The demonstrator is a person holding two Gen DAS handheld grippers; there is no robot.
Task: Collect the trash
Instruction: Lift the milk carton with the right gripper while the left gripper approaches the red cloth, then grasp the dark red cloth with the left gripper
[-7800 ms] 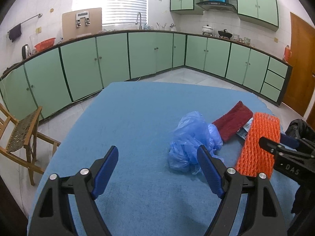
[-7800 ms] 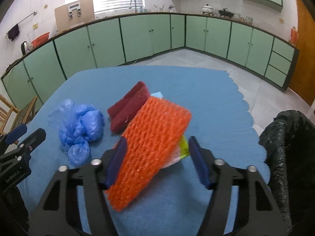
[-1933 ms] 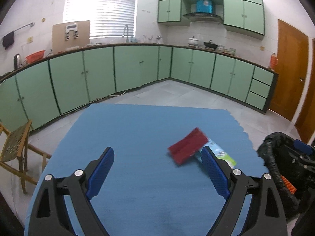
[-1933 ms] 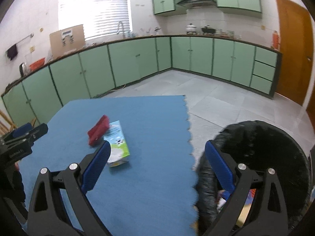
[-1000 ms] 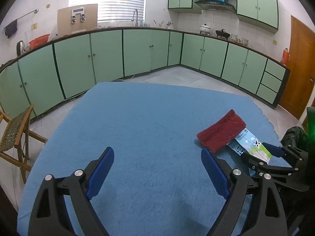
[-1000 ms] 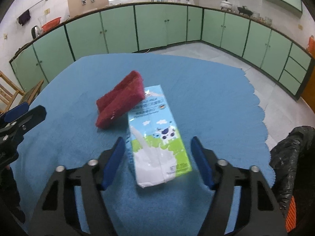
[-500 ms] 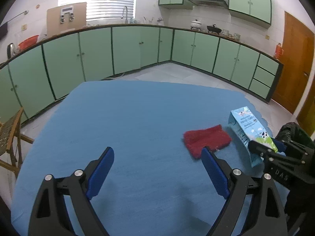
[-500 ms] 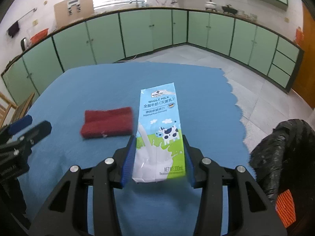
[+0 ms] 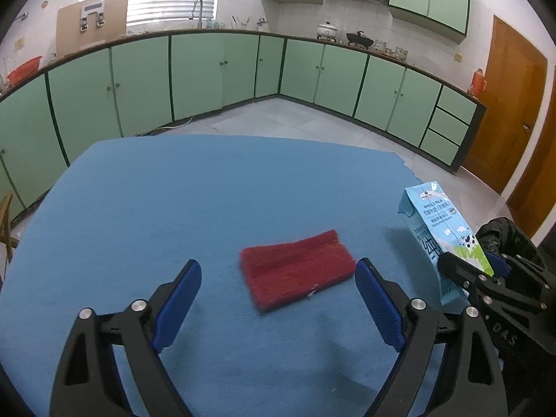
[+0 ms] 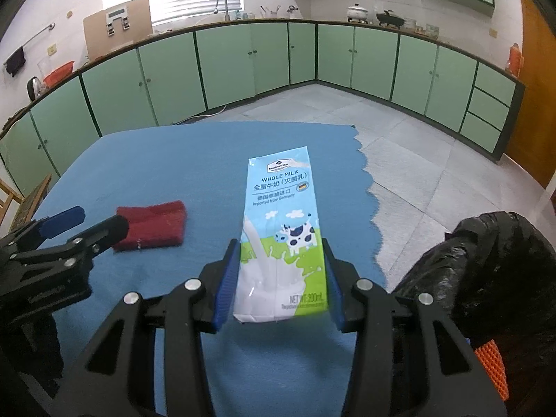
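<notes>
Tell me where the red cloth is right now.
The red cloth lies flat on the blue table cover, in front of the open left claw. It is left of the milk carton that the right claw holds.

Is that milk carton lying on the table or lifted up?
Lifted: the right tongs clamp the milk carton, tilted above the blue table.

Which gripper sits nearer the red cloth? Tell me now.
Left. The left gripper is open with the red cloth lying between its fingertips; the right gripper is off to the side, shut on the milk carton.
</notes>
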